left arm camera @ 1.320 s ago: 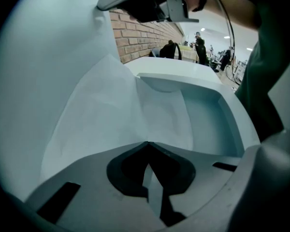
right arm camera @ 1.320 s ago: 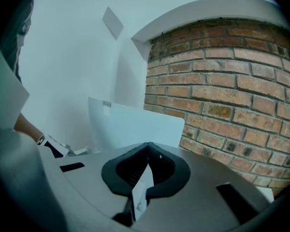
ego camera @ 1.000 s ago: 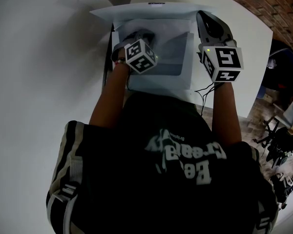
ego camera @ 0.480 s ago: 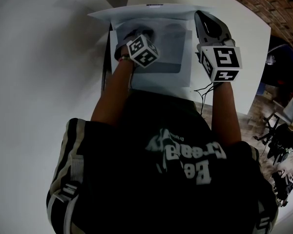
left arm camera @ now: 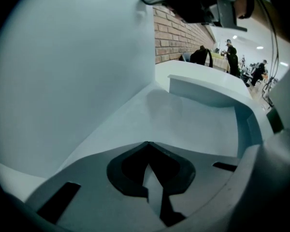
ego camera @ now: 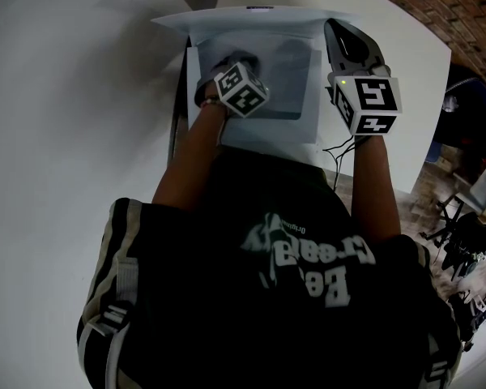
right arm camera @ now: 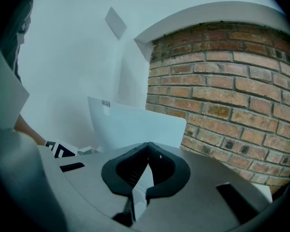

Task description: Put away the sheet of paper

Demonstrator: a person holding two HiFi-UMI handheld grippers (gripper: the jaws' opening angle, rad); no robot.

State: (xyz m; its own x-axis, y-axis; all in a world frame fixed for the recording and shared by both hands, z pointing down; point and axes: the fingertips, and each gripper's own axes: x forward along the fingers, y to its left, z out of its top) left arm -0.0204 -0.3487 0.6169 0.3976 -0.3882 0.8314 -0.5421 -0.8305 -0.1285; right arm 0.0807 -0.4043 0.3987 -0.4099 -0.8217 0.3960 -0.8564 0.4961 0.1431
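Pointing steeply down into the open white box [ego camera: 191, 71], the left gripper [left arm camera: 147, 145] had its jaws fully together, tips meeting, with nothing that could be made out pinched between them. The box sat on the white table [ego camera: 81, 96] at the person's 12 o'clock, its flap [ego camera: 251, 19] standing up along the far side. The sheet of paper [ego camera: 290, 83] appeared to lie flat on the box's floor, at about 2 o'clock from the left gripper; its edges could not be told apart from that floor. The right gripper [right arm camera: 148, 145] hung just beside the box's 3 o'clock edge, aimed toward 12 o'clock. Its jaws were likewise closed tip to tip, with nothing seen between them. A brick wall [right arm camera: 222, 105] rose beyond the flap, at 1 o'clock.
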